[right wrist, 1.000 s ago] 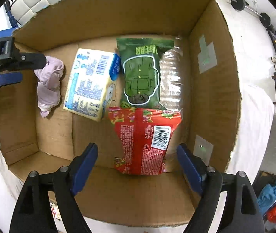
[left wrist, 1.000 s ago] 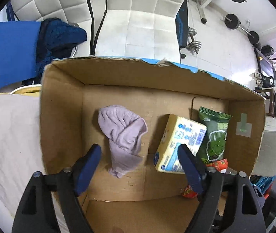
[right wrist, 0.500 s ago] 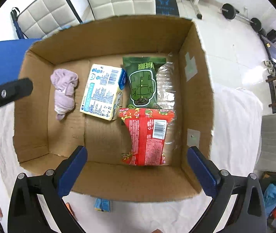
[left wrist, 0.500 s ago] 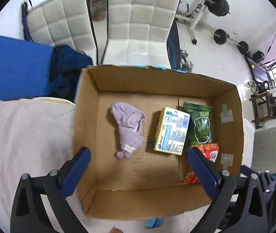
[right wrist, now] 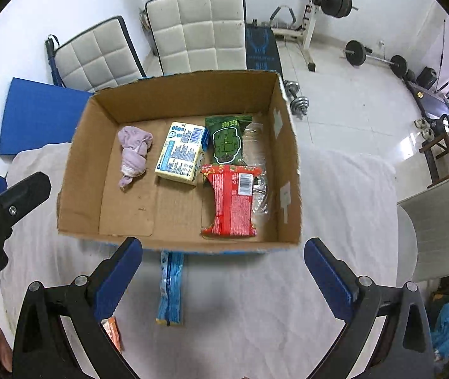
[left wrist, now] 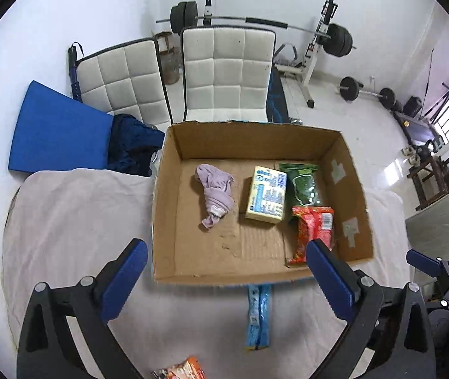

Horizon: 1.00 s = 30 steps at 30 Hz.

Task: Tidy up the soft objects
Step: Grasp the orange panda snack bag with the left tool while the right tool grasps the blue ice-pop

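Note:
An open cardboard box (left wrist: 164, 221) (right wrist: 76, 170) stands on a white cloth. Inside lie a lilac cloth (left wrist: 215, 194) (right wrist: 132, 154), a yellow tissue pack (left wrist: 267, 194) (right wrist: 180, 153), a green snack bag (left wrist: 303, 184) (right wrist: 226, 139), a red snack bag (left wrist: 314, 229) (right wrist: 232, 200) and a clear plastic pack (right wrist: 257, 158). A blue packet (left wrist: 257, 315) (right wrist: 170, 287) lies on the cloth in front of the box. My left gripper (left wrist: 224, 281) and right gripper (right wrist: 221, 279) are both open and empty, held above the cloth in front of the box.
An orange packet (left wrist: 180, 369) (right wrist: 112, 330) lies at the near edge. Two white padded chairs (left wrist: 224, 75), a blue mat (left wrist: 57, 132) and dark clothing (left wrist: 132, 145) stand behind the box. Weight equipment (left wrist: 334, 44) fills the far room. A grey chair (right wrist: 439, 224) is at the right.
Both grippers have pulled up and back out of the box, so the whole box and the cloth in front now show. The items inside have not moved.

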{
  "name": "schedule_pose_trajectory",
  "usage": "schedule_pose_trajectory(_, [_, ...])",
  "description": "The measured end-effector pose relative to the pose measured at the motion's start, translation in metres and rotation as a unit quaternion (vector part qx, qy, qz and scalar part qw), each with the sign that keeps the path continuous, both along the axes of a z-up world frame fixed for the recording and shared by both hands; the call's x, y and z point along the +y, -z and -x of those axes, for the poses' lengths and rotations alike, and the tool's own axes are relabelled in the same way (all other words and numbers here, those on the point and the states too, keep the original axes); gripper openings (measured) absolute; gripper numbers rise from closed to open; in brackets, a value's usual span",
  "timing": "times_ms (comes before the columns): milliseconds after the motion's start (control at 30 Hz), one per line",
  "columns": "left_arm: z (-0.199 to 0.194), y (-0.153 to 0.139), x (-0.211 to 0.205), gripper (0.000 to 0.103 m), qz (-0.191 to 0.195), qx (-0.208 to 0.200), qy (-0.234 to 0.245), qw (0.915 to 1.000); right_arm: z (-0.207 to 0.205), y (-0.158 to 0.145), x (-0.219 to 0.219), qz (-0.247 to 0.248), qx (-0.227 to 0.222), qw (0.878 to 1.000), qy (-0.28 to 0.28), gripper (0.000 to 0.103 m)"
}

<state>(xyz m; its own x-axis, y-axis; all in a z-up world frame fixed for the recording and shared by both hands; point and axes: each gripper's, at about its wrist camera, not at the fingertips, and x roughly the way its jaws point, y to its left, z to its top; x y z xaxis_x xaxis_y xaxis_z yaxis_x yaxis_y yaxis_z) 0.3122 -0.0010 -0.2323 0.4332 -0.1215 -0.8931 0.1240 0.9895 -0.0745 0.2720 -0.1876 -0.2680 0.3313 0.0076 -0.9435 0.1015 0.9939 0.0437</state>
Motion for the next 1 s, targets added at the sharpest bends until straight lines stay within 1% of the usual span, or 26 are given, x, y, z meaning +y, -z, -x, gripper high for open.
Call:
schedule_pose_trajectory(67, [0.011, -0.008, 0.002, 0.103, 0.006, -0.01, -0.002, 0.9999, 0.009, -0.008, -0.002, 0.002, -0.011, 1.0, 0.002, 0.103])
schedule_pose_trajectory(100, [0.016, -0.013, 0.003, 0.103, 0.008, -0.017, -0.004, 0.9998, 0.016, -0.016, -0.004, 0.007, -0.024, 1.0, 0.005, 0.103])
schedule_pose_trajectory(233, [0.031, -0.029, 0.008, 0.103, 0.008, -0.046, -0.015, 0.9988, 0.032, -0.037, -0.006, 0.013, -0.057, 0.998, 0.01, 0.103])
schedule_pose_trajectory(300, [0.035, -0.032, 0.012, 0.103, 0.012, -0.049, -0.019, 0.9985, 0.036, -0.046, -0.006, 0.013, -0.069, 0.997, 0.01, 0.103])
schedule_pose_trajectory(367, [0.037, -0.031, 0.018, 0.103, 0.012, -0.048, -0.025, 0.9985, 0.038, -0.049, -0.005, 0.006, -0.067, 0.998, 0.007, 0.103])
schedule_pose_trajectory(433, [0.038, -0.025, 0.026, 0.103, 0.009, -0.039, -0.032, 0.9987, 0.039, -0.042, -0.001, -0.009, -0.052, 0.999, -0.002, 0.103])
schedule_pose_trajectory(500, [0.043, -0.013, 0.039, 0.103, -0.001, -0.025, -0.044, 0.9987, 0.038, -0.025, 0.005, -0.026, -0.022, 0.999, -0.014, 0.103])
schedule_pose_trajectory(533, [0.046, -0.005, 0.045, 0.103, -0.006, -0.017, -0.049, 0.9986, 0.037, -0.01, 0.009, -0.045, -0.001, 0.999, -0.021, 0.103])
schedule_pose_trajectory(600, [0.053, 0.016, 0.063, 0.103, -0.022, 0.008, -0.066, 0.9976, 0.036, 0.019, 0.02, -0.06, 0.031, 0.997, -0.03, 0.103])
schedule_pose_trajectory(667, [0.06, 0.04, 0.078, 0.103, -0.036, 0.036, -0.078, 0.9957, 0.035, 0.055, 0.033, -0.079, 0.071, 0.994, -0.036, 0.103])
schedule_pose_trajectory(700, [0.063, 0.052, 0.086, 0.103, -0.043, 0.051, -0.084, 0.9942, 0.033, 0.079, 0.041, -0.092, 0.098, 0.99, -0.036, 0.103])
schedule_pose_trajectory(767, [0.071, 0.076, 0.099, 0.103, -0.058, 0.08, -0.094, 0.9907, 0.031, 0.116, 0.055, -0.1, 0.133, 0.986, -0.033, 0.103])
schedule_pose_trajectory(800, [0.076, 0.089, 0.106, 0.103, -0.068, 0.096, -0.099, 0.9882, 0.029, 0.127, 0.059, -0.098, 0.143, 0.984, -0.033, 0.101])
schedule_pose_trajectory(833, [0.08, 0.096, 0.109, 0.103, -0.07, 0.106, -0.1, 0.9869, 0.028, 0.144, 0.065, -0.095, 0.158, 0.982, -0.031, 0.099])
schedule_pose_trajectory(900, [0.089, 0.115, 0.118, 0.103, -0.072, 0.137, -0.103, 0.9825, 0.027, 0.17, 0.073, -0.089, 0.182, 0.979, -0.03, 0.089])
schedule_pose_trajectory(933, [0.093, 0.123, 0.12, 0.103, -0.075, 0.147, -0.103, 0.9809, 0.028, 0.183, 0.078, -0.082, 0.195, 0.977, -0.03, 0.086])
schedule_pose_trajectory(1000, [0.102, 0.14, 0.124, 0.103, -0.073, 0.171, -0.089, 0.9785, 0.031, 0.201, 0.086, -0.08, 0.209, 0.974, -0.033, 0.073])
